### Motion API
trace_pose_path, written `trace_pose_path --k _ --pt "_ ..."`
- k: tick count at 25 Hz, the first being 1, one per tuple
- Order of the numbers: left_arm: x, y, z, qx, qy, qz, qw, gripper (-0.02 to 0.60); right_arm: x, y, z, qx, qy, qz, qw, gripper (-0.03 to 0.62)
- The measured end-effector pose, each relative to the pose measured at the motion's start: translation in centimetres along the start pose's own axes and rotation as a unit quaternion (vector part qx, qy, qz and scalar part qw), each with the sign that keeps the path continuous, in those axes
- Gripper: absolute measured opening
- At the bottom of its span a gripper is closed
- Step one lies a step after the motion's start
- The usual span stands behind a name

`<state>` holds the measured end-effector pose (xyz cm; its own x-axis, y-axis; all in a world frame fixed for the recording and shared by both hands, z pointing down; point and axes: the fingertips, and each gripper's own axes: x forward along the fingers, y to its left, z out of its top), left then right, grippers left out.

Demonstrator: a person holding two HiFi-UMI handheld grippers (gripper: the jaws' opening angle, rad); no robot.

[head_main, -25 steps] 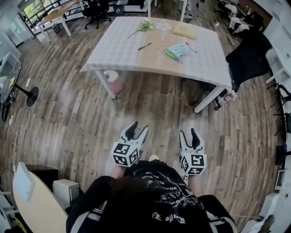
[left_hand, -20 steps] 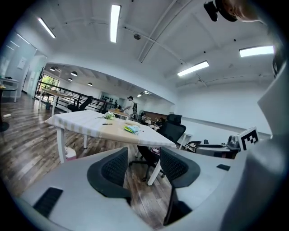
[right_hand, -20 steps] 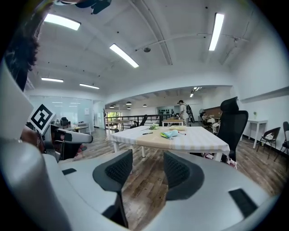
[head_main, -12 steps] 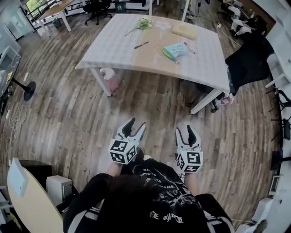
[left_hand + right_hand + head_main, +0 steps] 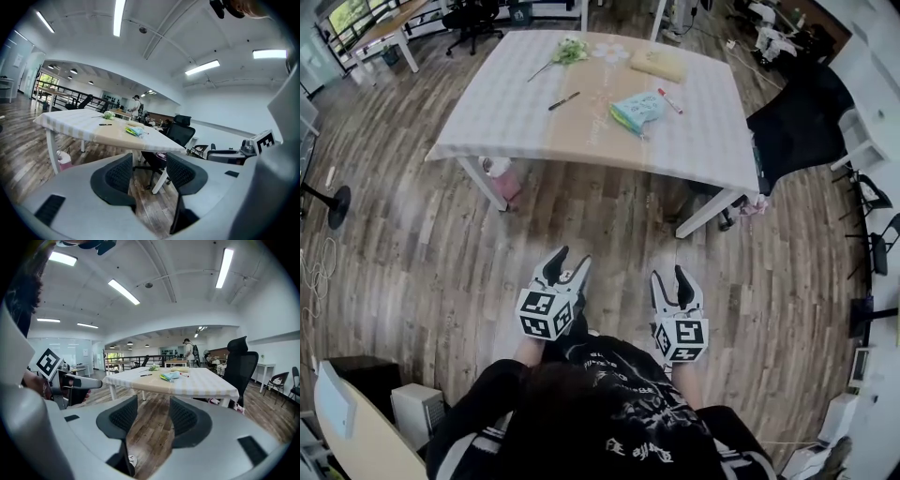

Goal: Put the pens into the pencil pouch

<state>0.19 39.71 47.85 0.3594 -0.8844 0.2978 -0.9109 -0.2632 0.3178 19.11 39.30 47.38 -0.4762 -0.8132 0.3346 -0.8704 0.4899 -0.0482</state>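
Left claw (image 5: 573,257) jaws just opened wide, nothing between, right claw (image 5: 668,274) jaws apart, empty, both lower centre, pencil pouch (image 5: 637,110), black pen (image 5: 564,100), red pen (image 5: 669,101) on worktop (image 5: 516,94) upper centre

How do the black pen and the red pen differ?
The black pen is dark and lies apart, left of the pencil pouch; the red pen is red and white, close by the pouch's right. They slant opposite ways. Both lie on the table, outside the pouch.
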Motion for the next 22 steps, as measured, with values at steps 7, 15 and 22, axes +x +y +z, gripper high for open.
trace_pose_path --k 7,15,22 --pt "6.9 3.8 4.2 0.023 0.018 -0.030 0.9991 0.224 7.1 -1.4 2.8 0.012 0.007 -0.020 1.000 0.202" --pt "13.5 10.0 9.6 0.044 0.020 -0.052 0.9975 0.224 15.9 -2.2 6.6 0.031 -0.010 -0.043 0.999 0.202" --pt "16.5 13.9 11.3 0.050 0.029 -0.080 0.9951 0.224 20.2 -2.4 7.5 0.059 -0.021 -0.078 0.995 0.205"
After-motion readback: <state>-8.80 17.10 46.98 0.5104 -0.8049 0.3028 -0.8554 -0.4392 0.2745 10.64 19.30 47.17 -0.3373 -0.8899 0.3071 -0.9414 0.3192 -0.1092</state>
